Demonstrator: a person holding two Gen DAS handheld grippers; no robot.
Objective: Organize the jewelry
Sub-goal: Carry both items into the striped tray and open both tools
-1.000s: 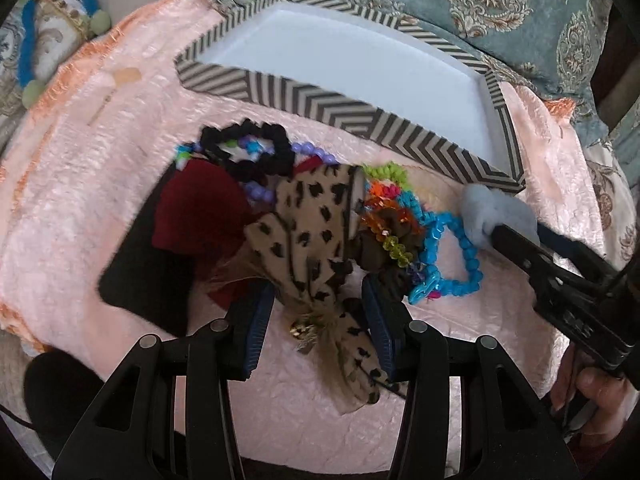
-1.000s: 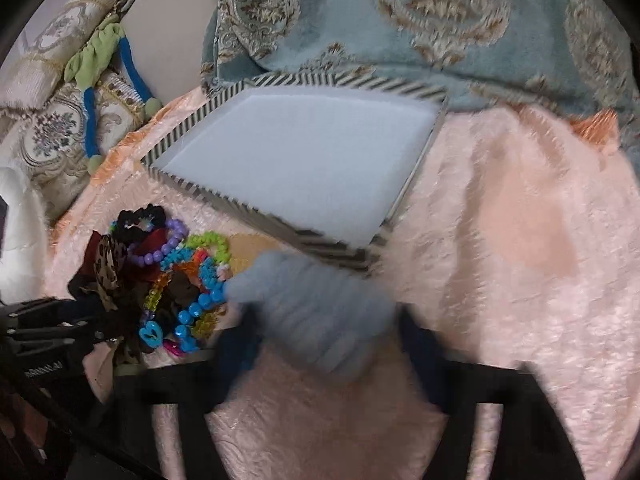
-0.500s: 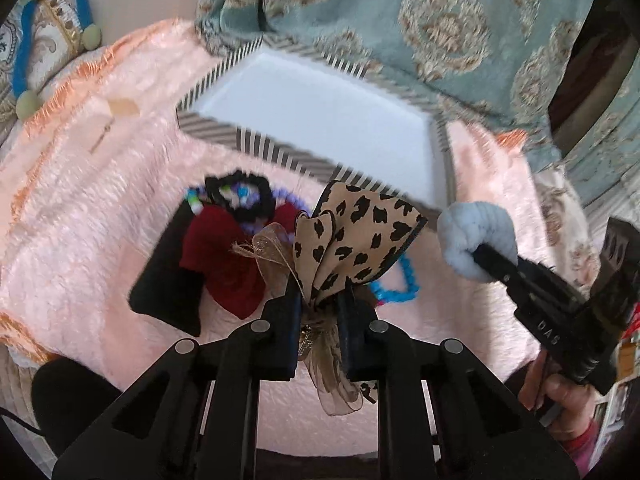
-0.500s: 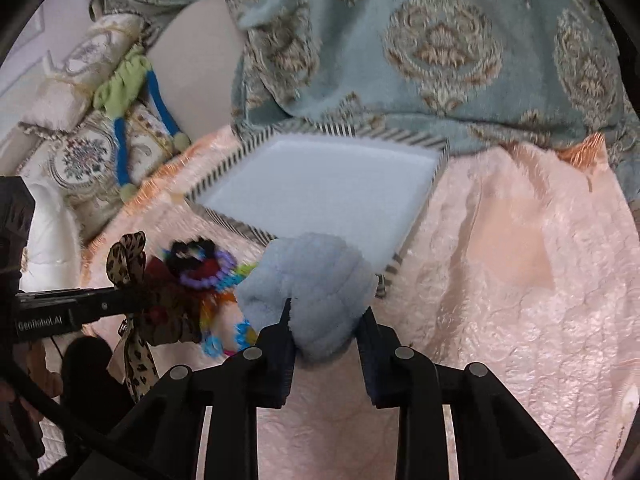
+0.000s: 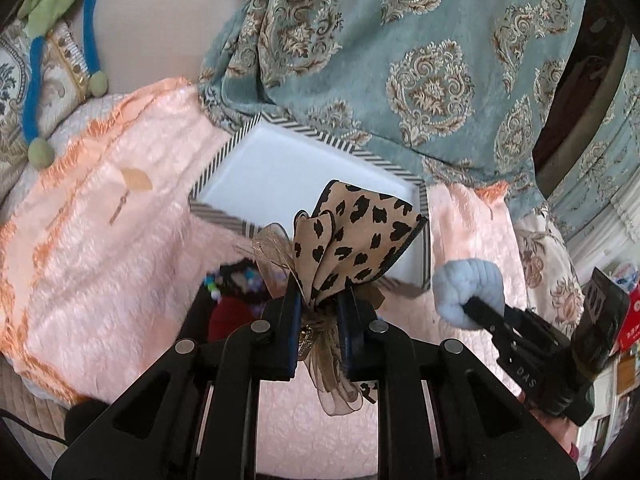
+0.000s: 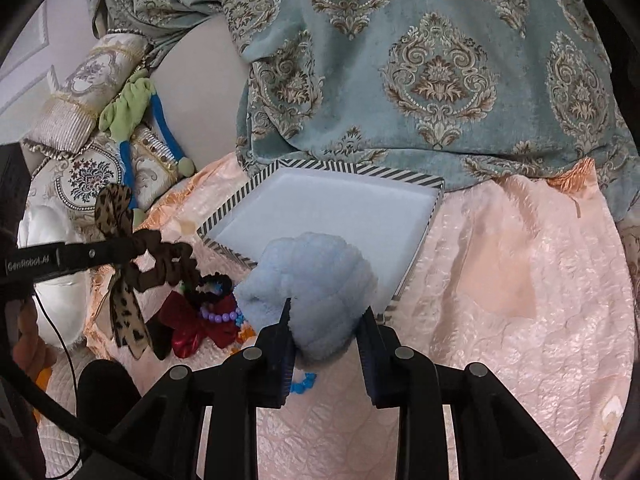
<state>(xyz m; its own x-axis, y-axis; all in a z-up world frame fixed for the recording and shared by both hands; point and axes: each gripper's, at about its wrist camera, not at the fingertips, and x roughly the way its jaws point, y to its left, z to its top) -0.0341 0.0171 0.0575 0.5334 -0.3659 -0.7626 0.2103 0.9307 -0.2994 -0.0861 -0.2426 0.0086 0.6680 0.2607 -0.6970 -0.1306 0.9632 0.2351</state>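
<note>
L gripper (image 5: 318, 304) clamps leopard bow (image 5: 356, 236), R gripper (image 6: 326, 320) clamps blue fluffy scrunchie (image 6: 308, 276); both lifted. Striped tray (image 6: 344, 168) just ahead. Next, I'd judge: carry fwd, release inside.

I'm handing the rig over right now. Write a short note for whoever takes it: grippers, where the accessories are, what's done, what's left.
Left gripper: shut on the leopard-print bow, lifted off the cloth; a brown scrunchie hangs with it.
Right gripper: shut on the fluffy light-blue scrunchie, lifted too, just in front of the box.
Striped box: open on the pink cloth, nothing in it.
On the cloth, left of the box: the red bow, black scrunchie, purple bead bracelet and other bead bracelets, partly hidden.
Done: two pieces picked up.
Left: set both in the box, then fetch the rest.
</note>
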